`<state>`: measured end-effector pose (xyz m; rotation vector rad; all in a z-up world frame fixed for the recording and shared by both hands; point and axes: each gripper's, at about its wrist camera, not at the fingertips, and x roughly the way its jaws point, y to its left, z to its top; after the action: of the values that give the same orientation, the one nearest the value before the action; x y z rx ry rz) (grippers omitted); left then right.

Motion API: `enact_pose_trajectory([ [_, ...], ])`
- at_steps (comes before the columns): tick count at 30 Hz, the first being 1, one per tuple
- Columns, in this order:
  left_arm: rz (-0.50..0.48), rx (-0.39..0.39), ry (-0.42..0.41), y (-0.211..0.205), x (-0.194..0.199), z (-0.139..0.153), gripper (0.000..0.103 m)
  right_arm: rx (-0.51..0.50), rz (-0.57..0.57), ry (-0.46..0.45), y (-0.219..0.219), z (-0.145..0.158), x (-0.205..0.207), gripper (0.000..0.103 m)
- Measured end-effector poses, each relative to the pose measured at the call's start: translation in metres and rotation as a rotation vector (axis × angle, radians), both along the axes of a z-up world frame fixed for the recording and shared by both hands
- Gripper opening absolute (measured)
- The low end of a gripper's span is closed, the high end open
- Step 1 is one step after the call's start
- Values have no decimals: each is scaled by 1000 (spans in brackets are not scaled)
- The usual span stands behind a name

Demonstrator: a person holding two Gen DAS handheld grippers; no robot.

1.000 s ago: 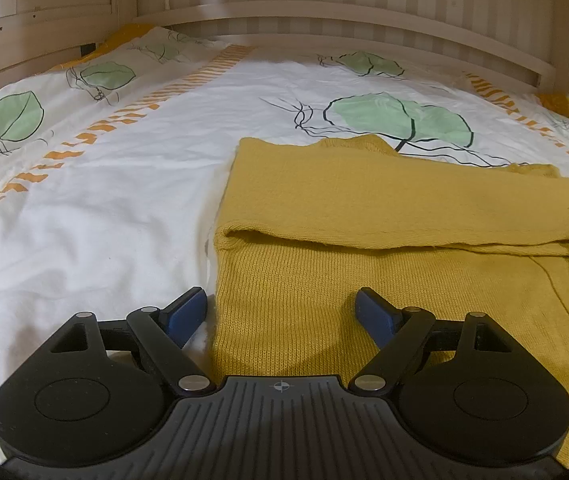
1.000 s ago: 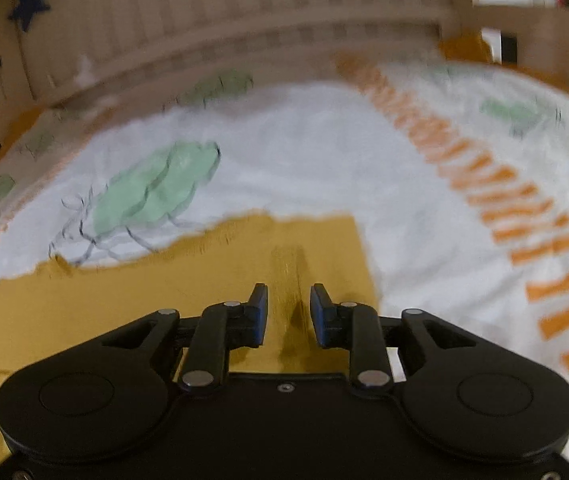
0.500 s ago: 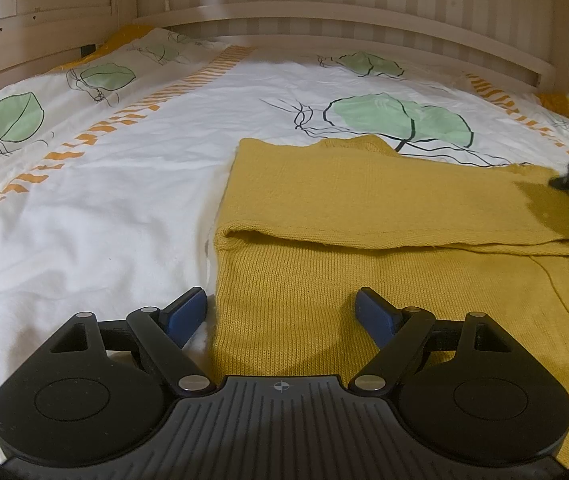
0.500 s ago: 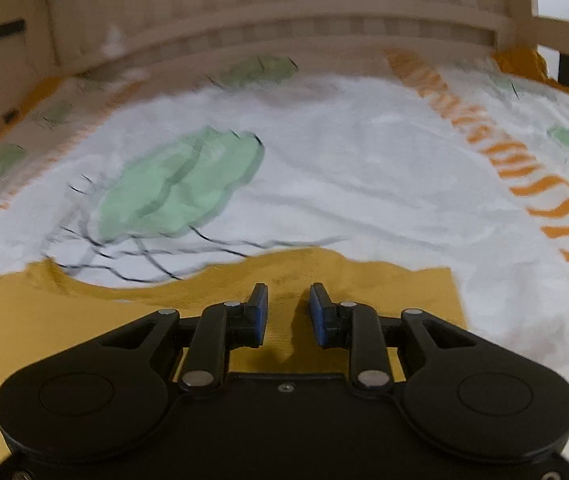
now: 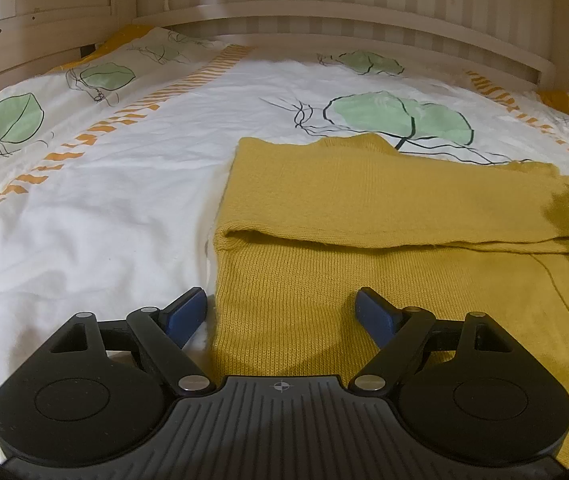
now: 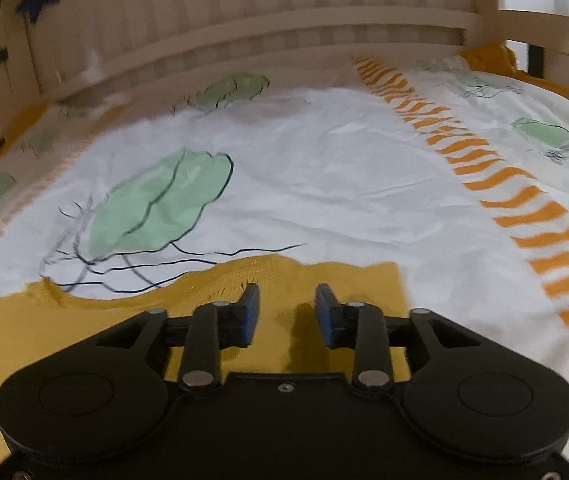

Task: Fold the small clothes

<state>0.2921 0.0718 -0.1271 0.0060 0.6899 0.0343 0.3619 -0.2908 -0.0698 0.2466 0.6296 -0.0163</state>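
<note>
My right gripper (image 6: 286, 307) has spread its fingers since half a second ago, from a narrow slit to a clear gap with nothing between them, and its view has slid so that the sweater's far edge now sits closer to the fingertips; the left wrist view is nearly unchanged, though the dark shape at its right edge has drawn back to a sliver. The mustard knit sweater (image 5: 384, 208) lies flat on the bedsheet (image 5: 124, 208), folded once so that an upper layer ends in a straight hem across the lower one (the fold's rounded corner shows at the left side). My left gripper (image 5: 280, 310) is spread wide, low over the near left edge of the sweater: its left finger (image 5: 186, 312) sits over white sheet just beside the knit edge, its right finger over the yellow fabric, and I cannot tell whether either touches. In the right wrist view the sweater (image 6: 84, 320) lies under the gripper, its far right corner just past the blue pads (image 6: 326, 312), with a shadow on the knit between them. The wooden bed rail (image 6: 284, 32) curves behind, blurred
</note>
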Motion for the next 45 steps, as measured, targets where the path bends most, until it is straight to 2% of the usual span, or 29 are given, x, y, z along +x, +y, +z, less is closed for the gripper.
enact_pose_trajectory([
  [8,-7,9,19,-1,1,3,82,-3,15,33,-4,6,-92,52],
  [13,-33,17,86,0,3,12,82,-38,35,68,4,5,-142,56],
  [16,-57,5,124,2,-10,18,82,-26,35,76,4,6,-168,56],
  [19,-104,32,139,1,-36,21,82,-7,25,90,3,5,-190,57],
  [24,-113,38,169,6,-77,30,82,23,12,117,2,4,-220,57],
  [28,-124,58,181,12,-109,36,82,33,12,120,4,6,-240,63],
  [32,-126,72,207,16,-137,36,82,47,13,129,4,8,-255,63],
  [37,-95,30,208,24,-162,39,82,58,11,154,5,6,-268,65],
  [40,-81,6,213,27,-172,43,82,76,10,171,4,3,-275,70],
  [45,-77,-43,222,36,-189,45,82,121,-8,206,-5,-3,-288,70],
])
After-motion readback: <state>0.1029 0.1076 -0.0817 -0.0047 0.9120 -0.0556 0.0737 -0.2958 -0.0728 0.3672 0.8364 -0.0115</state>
